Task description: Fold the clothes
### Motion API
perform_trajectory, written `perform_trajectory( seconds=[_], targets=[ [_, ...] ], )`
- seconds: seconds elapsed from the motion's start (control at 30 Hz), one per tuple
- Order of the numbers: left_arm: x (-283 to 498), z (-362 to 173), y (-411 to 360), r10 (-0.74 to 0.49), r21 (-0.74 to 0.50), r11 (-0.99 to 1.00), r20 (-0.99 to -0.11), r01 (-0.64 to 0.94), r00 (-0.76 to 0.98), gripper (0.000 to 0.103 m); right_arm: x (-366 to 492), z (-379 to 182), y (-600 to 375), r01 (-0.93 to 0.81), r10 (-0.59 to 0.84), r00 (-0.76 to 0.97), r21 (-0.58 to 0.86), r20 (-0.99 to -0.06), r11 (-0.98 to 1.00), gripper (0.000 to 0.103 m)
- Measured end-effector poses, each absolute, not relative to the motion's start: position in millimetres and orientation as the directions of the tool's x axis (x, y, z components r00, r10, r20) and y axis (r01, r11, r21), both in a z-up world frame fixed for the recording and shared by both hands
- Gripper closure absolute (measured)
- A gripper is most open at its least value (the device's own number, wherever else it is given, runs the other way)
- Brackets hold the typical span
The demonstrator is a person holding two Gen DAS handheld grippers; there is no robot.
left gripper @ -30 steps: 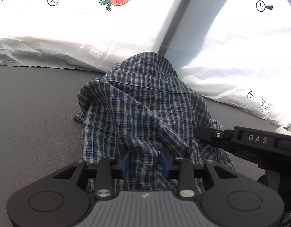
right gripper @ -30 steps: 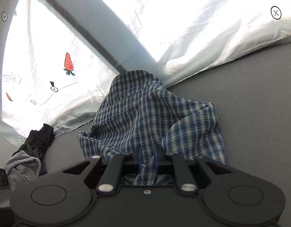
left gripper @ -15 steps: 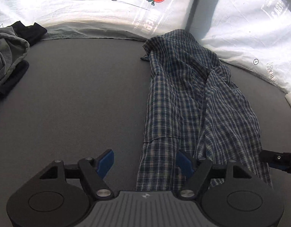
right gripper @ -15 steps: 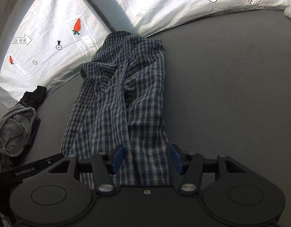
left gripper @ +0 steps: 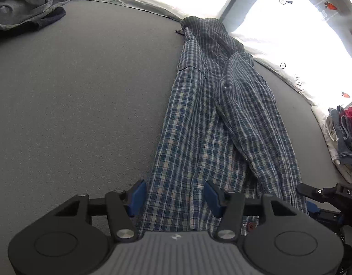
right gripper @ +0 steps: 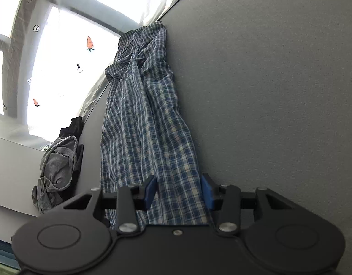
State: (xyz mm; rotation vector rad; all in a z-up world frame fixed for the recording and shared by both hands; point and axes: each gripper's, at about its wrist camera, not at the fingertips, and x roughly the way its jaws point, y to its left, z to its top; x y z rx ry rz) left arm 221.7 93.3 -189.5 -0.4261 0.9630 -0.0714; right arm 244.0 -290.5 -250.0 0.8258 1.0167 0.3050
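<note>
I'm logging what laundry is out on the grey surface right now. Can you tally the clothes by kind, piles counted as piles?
Blue and white checked shirt, stretched out lengthwise on the grey surface: 1
Crumpled pile of grey and black clothes at the far left: 1
Pile of white, blue and red clothes at the right edge: 1
Total: 3. How many garments each pile holds cannot be told.

Blown-out daylight through the white sheet point(left gripper: 279, 29), dim foreground, strong fisheye bending at edges

i count one plaid shirt point(left gripper: 212, 123), two grippers, left point(left gripper: 174, 198) and right point(right gripper: 179, 191), and two clothes piles point(left gripper: 27, 2) point(left gripper: 343, 135).
</note>
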Motion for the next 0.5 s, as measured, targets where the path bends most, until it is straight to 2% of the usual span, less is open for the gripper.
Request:
perform_trajectory(
  seconds=[0.1, 0.13, 0.27, 0.5],
  targets=[
    [204, -193, 100, -0.284, -0.439, 0.885, -0.771, -0.153, 0.57, 0.069, 226, -256, -297, 0.165, 0.601, 0.51, 0.756, -0.615, 0.633, 0.077],
    [198, -195, 104, -0.299, -0.462, 0.871, -0.768, -0.167, 0.566, 0.075, 221, -258, -299, 0.175, 0.609, 0.509, 0.766, -0.608, 0.618, 0.077],
    [176, -202, 114, -0.349, -0.526, 0.826, -0.759, -0.203, 0.549, 0.088, 204, -264, -302, 0.191, 0.64, 0.495, 0.792, -0.588, 0.58, 0.078],
    [150, -208, 120, -0.425, -0.579, 0.792, -0.752, -0.196, 0.504, 0.09, 177, -273, -307, 0.211, 0.682, 0.47, 0.822, -0.56, 0.529, 0.082]
  ],
)
